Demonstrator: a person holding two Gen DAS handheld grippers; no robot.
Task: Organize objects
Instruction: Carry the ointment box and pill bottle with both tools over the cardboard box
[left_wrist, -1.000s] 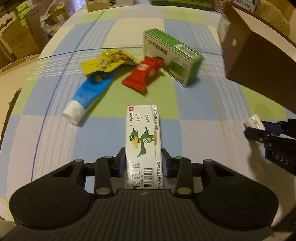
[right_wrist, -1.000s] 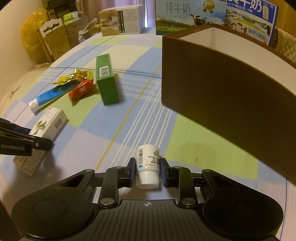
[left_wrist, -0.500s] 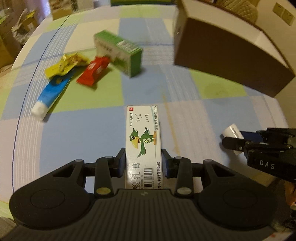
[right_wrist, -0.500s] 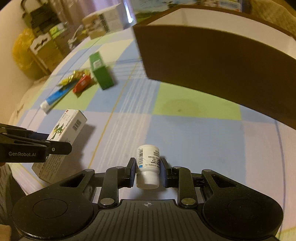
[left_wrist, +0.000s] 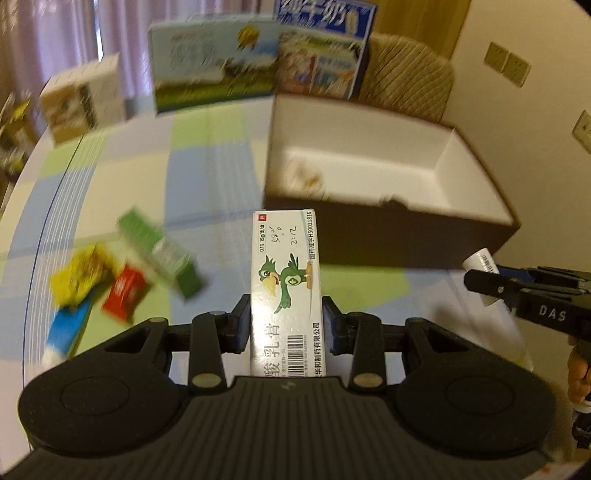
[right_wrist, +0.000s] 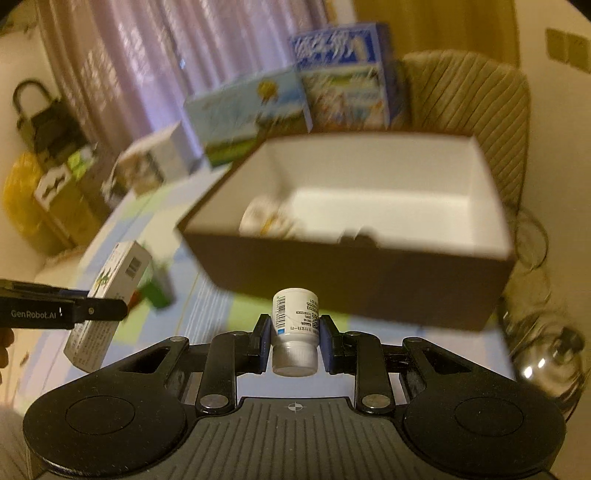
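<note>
Both grippers have risen from the checked surface (left_wrist: 207, 177) and now face the open brown box (left_wrist: 388, 236) near its far right corner, whose white inside has come into view where a second ago only its outer wall showed. The left gripper (left_wrist: 286, 323) has its fingers clenched on a white ointment carton (left_wrist: 284, 280) printed with a green bird; the right gripper (right_wrist: 293, 338) grips a small white pill bottle (right_wrist: 295, 321), cap toward the camera. Both loads look ready to drop in. Left behind near the left edge lie a green box (left_wrist: 159, 251), a yellow packet (left_wrist: 79, 278), a red packet (left_wrist: 123, 291) and a blue tube (left_wrist: 66, 332), all blurred. Something pale already lies in the box, too smeared to name.
</note>
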